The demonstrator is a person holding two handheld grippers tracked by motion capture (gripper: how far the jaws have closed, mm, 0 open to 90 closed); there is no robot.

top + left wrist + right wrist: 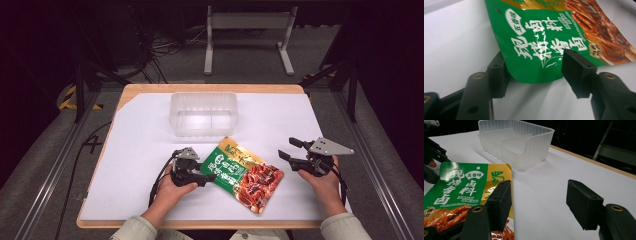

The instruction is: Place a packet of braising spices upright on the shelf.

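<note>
Closest to me, the left gripper [209, 178] is straddling the green edge of the snack packet [243, 172], which is lying flat on the white table [140, 150] before the person; its jaws are half open, pads not yet pressing. The right gripper [287, 149] is hovering wide open beside the packet's other side. The packet looks light, floppy and slippery, best pinched at its flat sealed edge; farther back, a clear plastic tub [203, 114] is waiting.

snack pouches: 1 [243, 172], near centre | clear plastic bins: 1 [203, 114], far centre | grippers: 2, left gripper [208, 178] near left, right gripper [288, 149] near right | tables: 1 [300, 89]
</note>
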